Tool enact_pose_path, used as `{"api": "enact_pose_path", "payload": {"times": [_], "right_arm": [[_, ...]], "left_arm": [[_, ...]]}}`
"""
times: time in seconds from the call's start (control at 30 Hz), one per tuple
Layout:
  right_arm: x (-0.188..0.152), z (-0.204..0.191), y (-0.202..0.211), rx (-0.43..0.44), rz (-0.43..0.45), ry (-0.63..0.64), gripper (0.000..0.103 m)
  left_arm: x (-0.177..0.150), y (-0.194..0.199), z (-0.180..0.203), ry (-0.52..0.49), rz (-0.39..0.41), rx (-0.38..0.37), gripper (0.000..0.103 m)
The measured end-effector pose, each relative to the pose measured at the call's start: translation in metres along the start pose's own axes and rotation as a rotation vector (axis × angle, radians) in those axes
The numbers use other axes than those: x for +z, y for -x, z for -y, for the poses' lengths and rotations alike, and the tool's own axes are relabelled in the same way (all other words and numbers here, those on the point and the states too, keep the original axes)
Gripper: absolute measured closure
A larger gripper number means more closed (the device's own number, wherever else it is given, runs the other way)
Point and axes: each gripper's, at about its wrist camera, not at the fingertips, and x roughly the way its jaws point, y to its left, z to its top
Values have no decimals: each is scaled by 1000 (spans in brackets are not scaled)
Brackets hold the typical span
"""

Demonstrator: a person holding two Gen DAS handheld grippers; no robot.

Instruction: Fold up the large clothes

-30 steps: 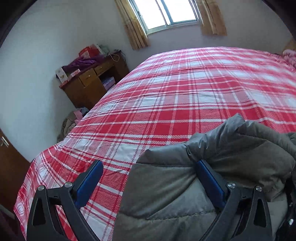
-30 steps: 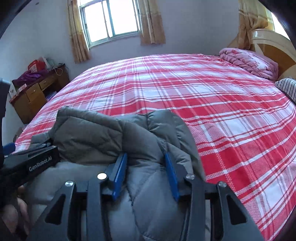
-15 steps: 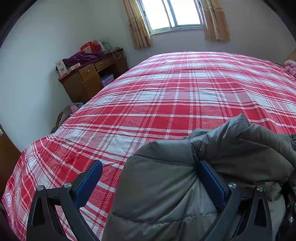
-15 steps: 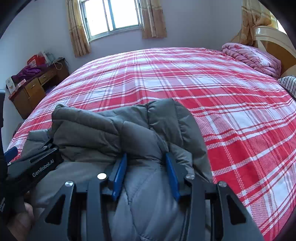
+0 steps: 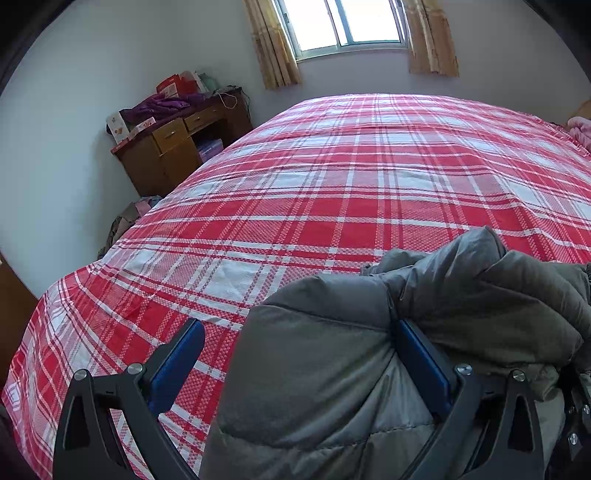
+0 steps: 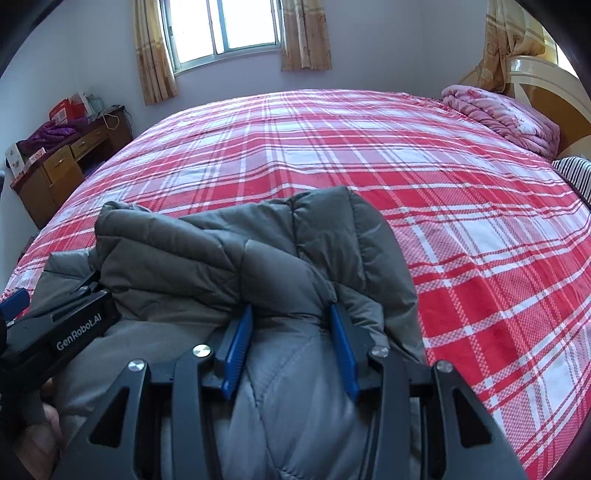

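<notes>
A grey puffy jacket (image 5: pixel 332 369) lies bunched at the near edge of the red plaid bed (image 5: pixel 332 177). My left gripper (image 5: pixel 298 325) stands wide open. Its right pad (image 5: pixel 421 362) rests against a fold of the jacket, while its left pad (image 5: pixel 177 362) hangs free over the sheet. In the right wrist view my right gripper (image 6: pixel 291 309) is shut on a thick ridge of the grey jacket (image 6: pixel 229 258), both blue pads pressing into the padding. The left gripper's body (image 6: pixel 62 332) shows at that view's left edge, held by a person's hand (image 6: pixel 40 443).
A wooden desk (image 5: pixel 173 147) piled with clothes and boxes stands by the far left wall. A folded pink blanket (image 6: pixel 502 114) and a striped pillow (image 6: pixel 576 173) lie at the headboard on the right. Plaid sheet stretches beyond the jacket up to the window (image 5: pixel 347 22).
Both views have tilted slightly, so the jacket's top fold sits a little further into the bed. The right gripper keeps its hold; the left stays open.
</notes>
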Motion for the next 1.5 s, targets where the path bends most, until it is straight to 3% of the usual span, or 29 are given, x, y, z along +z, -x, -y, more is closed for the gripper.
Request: {"api": "enact_pose_path", "payload": {"times": [1.5], "right_arm": [[-2, -6, -3, -35, -10, 27, 57]], "left_arm": [[0, -5, -2, 13, -35, -37, 1]]}}
